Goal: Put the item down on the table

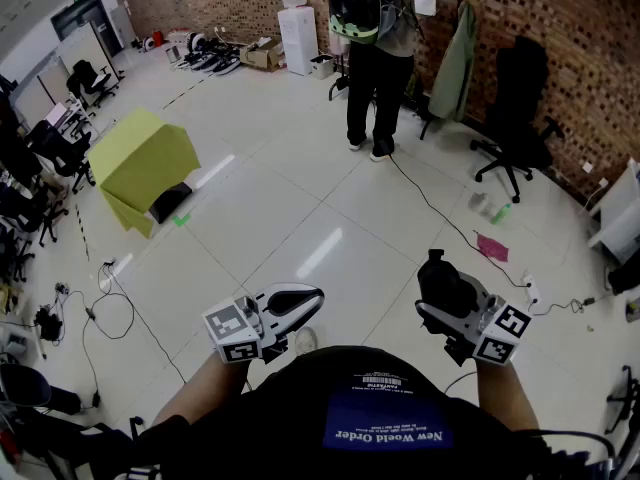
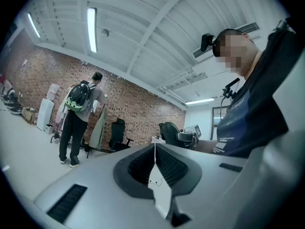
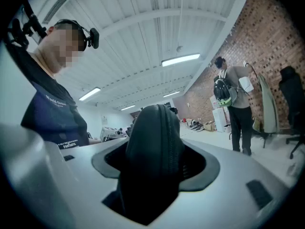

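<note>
a holder (image 1: 380, 413) stands over a white tiled floor (image 1: 300, 198) with both tools level before the chest. the right gripper (image 1: 447, 298), at 5 o'clock in the head view, pinches a black zipped pouch (image 3: 153, 137) between widely parted jaws, its end poking past the tips, well above the floor. the left gripper (image 2: 155, 163), at 7 o'clock, has its jaws pressed together. at 12 o'clock a bystander (image 1: 375, 78) wearing a backpack (image 1: 355, 3) faces a brick wall (image 1: 570, 28). a yellow-green box (image 1: 145, 163) sits at 10 o'clock, a black chair (image 1: 515, 118) at 2 o'clock.
</note>
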Motion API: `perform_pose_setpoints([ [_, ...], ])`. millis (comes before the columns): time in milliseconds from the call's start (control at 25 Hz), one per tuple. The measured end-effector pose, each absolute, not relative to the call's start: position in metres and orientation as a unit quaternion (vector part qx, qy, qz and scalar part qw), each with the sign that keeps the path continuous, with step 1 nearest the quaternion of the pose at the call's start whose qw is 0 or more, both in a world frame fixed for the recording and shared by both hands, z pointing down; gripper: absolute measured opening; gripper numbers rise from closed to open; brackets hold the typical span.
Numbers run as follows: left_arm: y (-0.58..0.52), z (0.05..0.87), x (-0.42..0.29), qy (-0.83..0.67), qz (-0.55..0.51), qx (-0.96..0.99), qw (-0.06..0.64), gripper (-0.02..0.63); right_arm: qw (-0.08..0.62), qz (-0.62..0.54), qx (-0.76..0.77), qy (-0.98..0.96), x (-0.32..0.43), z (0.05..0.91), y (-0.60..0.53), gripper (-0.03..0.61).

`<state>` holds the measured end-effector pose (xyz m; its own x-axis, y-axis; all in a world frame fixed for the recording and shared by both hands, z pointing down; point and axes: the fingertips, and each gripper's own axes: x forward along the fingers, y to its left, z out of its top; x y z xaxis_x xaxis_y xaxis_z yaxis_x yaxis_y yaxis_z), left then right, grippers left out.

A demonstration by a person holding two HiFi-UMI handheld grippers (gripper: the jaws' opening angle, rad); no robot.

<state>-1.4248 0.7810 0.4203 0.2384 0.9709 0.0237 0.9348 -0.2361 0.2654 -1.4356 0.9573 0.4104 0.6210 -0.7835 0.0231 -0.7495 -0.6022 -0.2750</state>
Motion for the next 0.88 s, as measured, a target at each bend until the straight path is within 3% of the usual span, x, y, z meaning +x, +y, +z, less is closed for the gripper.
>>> perform_pose_setpoints([
  [600,0.658,0.411,-1.176,0.618,0.085,0.776,0.097,0.006,0.127,-0.059,-0.901,0.411,-1.19,0.382,0.845,0.293],
  [880,0.655,0.405,-1.102,0.614,0.074,0.776,0.124,0.006,0.126,-0.068,-0.898,0.416,-1.106,0.385,0.848,0.293],
])
